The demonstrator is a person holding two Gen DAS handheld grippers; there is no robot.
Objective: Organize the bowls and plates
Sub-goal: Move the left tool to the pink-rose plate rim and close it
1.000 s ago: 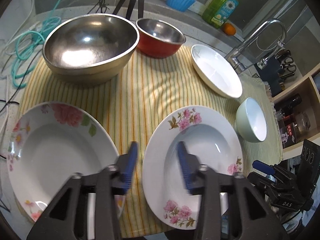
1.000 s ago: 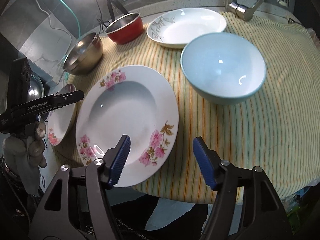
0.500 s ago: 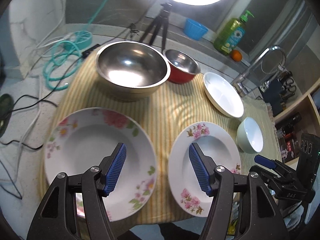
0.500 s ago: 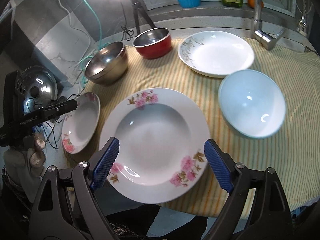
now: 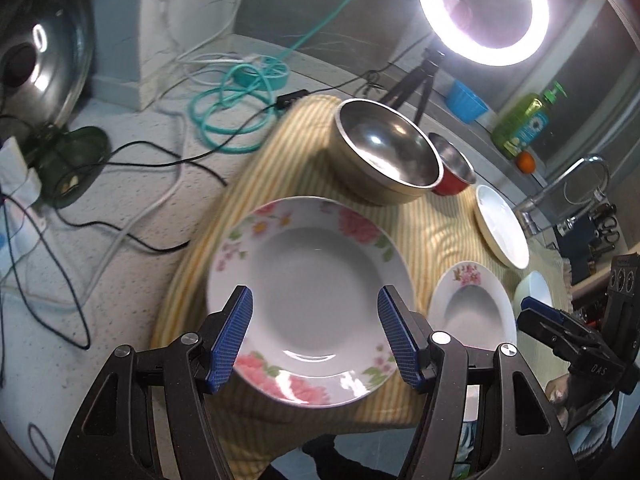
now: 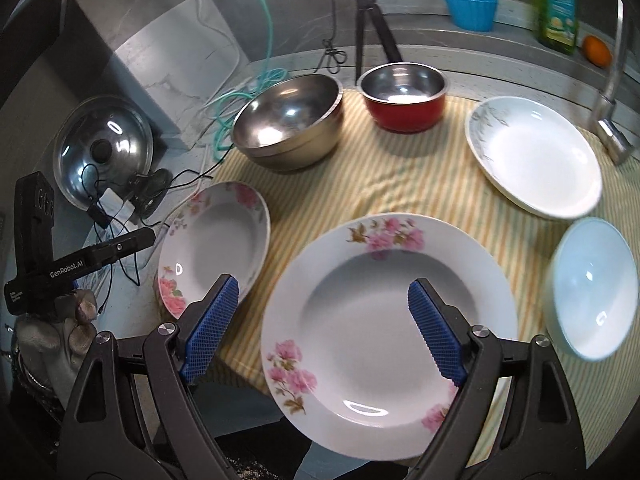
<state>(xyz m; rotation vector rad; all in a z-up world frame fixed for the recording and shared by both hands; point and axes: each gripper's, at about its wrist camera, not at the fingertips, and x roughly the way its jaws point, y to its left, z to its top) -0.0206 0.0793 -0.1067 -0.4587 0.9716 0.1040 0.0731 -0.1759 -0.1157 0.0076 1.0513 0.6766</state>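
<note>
A rose-rimmed deep plate [image 5: 308, 288] lies at the cloth's front left; my left gripper [image 5: 314, 330] hovers over it, open and empty. It also shows in the right wrist view [image 6: 216, 240]. A second floral plate [image 6: 384, 312] lies at the front middle; my right gripper [image 6: 324, 326] hovers over it, open and empty. It also shows in the left wrist view [image 5: 474, 308]. Behind stand a large steel bowl [image 6: 288, 120], a red steel bowl [image 6: 404, 100], a white plate [image 6: 532, 160] and a pale blue bowl [image 6: 592, 288].
A yellow striped cloth [image 6: 400, 176] covers the counter. A ring light [image 5: 482, 10] on a tripod stands behind the bowls. Cables and a teal hose [image 5: 228, 104] lie to the left. A tap [image 6: 612, 120], soap bottle [image 6: 556, 4] and pot lid [image 6: 104, 148] stand around.
Both grippers have pulled back, risen and opened wider. The left one has swung left, from between the two floral plates to over the rose-rimmed plate. The right one has centred over the second floral plate.
</note>
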